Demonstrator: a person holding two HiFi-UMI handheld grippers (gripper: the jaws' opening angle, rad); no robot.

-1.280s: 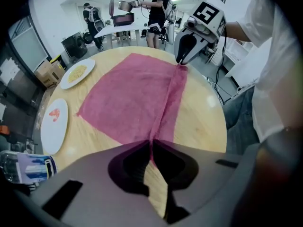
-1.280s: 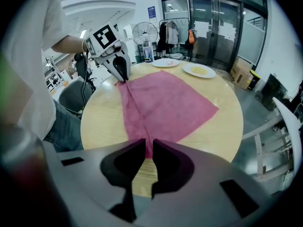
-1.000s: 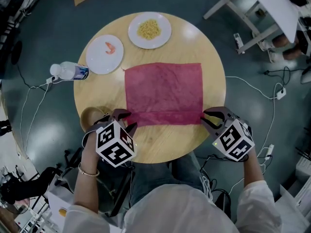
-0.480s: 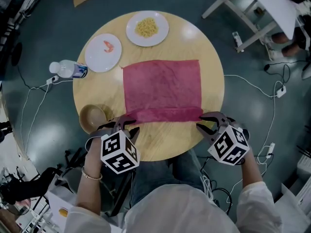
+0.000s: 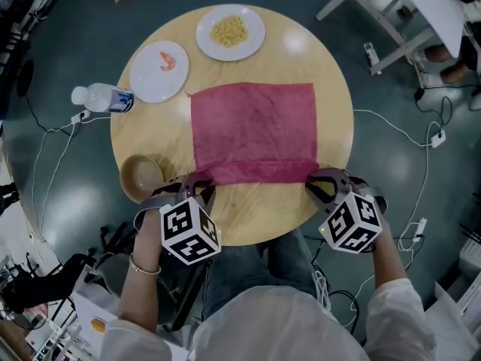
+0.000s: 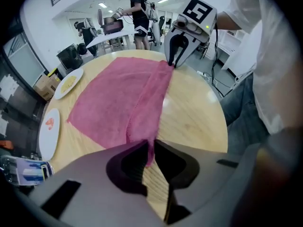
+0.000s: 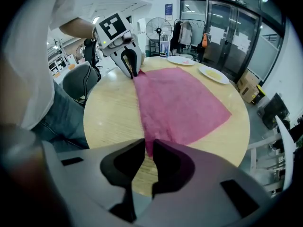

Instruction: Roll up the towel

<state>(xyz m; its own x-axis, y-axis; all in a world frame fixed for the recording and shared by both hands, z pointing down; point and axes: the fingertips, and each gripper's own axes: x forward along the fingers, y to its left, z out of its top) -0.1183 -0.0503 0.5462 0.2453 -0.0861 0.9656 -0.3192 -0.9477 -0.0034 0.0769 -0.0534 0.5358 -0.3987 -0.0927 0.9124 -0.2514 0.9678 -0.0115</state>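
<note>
We find the pink towel (image 5: 253, 126) spread flat on the round wooden table (image 5: 301, 59), with its near edge turned over on itself into a narrow band that runs across the table in front of the person.

The left gripper (image 5: 197, 186) stands at the left end of that band. Its jaws have just been closing, and in the left gripper view they are pinched together on the fold of cloth, which passes up between them. The right gripper (image 5: 319, 183) stands at the right end of the band. In the right gripper view its jaws are likewise clamped on the towel's folded corner. Both tools point steeply down at the table top, each held in one hand.

Beyond the towel, at the far side of the table, we note a white plate with a shrimp (image 5: 158, 71) and a white plate of yellow food (image 5: 231, 31), well apart from the cloth. A plastic bottle (image 5: 101, 98) lies at the table's left rim. A tan bowl (image 5: 140, 177) sits just beside the left gripper.
</note>
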